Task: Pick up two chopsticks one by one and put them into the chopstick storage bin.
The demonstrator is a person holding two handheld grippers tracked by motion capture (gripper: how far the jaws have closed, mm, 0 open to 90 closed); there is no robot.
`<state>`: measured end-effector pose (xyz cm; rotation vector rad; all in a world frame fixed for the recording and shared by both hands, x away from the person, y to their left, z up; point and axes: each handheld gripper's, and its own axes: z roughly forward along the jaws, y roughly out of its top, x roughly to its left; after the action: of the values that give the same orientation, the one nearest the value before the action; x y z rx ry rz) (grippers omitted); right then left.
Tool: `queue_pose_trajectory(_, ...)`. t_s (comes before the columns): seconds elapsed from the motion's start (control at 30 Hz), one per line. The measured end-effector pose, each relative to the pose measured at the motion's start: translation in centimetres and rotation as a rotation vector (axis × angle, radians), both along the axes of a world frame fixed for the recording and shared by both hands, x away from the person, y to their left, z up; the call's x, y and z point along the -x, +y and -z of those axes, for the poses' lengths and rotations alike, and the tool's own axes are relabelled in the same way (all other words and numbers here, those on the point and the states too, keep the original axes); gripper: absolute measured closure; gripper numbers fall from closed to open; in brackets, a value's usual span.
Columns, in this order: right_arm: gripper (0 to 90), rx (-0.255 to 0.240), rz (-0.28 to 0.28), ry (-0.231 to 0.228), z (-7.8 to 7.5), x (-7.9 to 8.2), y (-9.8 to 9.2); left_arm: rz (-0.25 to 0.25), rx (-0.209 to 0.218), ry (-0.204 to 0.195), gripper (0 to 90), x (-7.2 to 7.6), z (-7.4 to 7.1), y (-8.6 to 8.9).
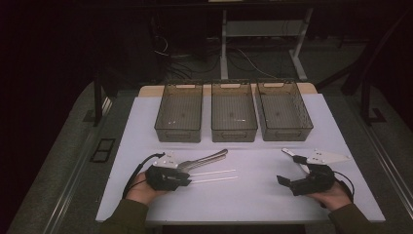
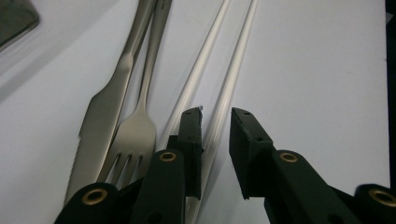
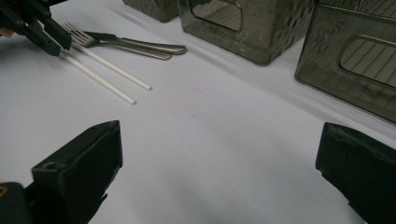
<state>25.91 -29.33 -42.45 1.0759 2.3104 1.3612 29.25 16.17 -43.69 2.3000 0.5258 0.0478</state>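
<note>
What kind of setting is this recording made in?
Probably a lab or workshop data-collection bench, not a kitchen: a white-topped table holds three empty translucent grey plastic bins in a row, and loose black cables trail over the dark floor around a white desk frame behind.

2 white chopsticks [image 2: 219, 70] — flat, approx. parallel.

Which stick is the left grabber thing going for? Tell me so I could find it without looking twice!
Start at the white table mat and find the cutlery lying at its left, in front of the three grey bins. Beside the knife and fork lie two thin white chopsticks. It is the chopstick farther from the fork, the one running between the jaws of the left hand-held gripper.
</note>
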Motion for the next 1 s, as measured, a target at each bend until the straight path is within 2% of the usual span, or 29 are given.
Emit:
queue_pose_trajectory(0.17, 0.6, 0.000, 0.000, 0.000, 0.0, 0.0, 0.0, 0.027, -0.029, 0.003, 74.1, -0.3, 0.6, -1.2)
queue_pose_trajectory(0.27, 0.6, -0.001, 0.000, 0.000, 0.0, 0.0, 0.0, 0.030, -0.031, -0.001, 75.8, -0.3, 0.7, -1.4)
queue_pose_trajectory(0.47, 0.6, 0.001, -0.002, -0.001, 0.0, 0.0, 0.0, 0.046, -0.053, -0.051, 79.9, 0.0, 0.8, -1.5)
queue_pose_trajectory(0.6, 0.5, 0.003, -0.004, 0.002, 0.0, 0.0, 0.1, 0.063, -0.049, -0.061, 81.5, 0.0, 0.8, -1.4)
queue_pose_trajectory(0.67, 0.6, 0.003, -0.005, 0.002, 0.0, 0.0, 0.1, 0.066, -0.049, -0.062, 81.8, 0.0, 0.8, -1.4)
queue_pose_trajectory(0.77, 0.6, 0.002, -0.003, 0.001, 0.0, 0.0, 0.0, 0.064, -0.032, -0.042, 82.9, 0.1, 0.7, -1.4)
queue_pose_trajectory(1.0, 0.6, 0.003, -0.003, 0.001, 0.0, 0.0, 0.0, 0.071, -0.038, -0.036, 83.5, 0.3, 0.6, -1.6)
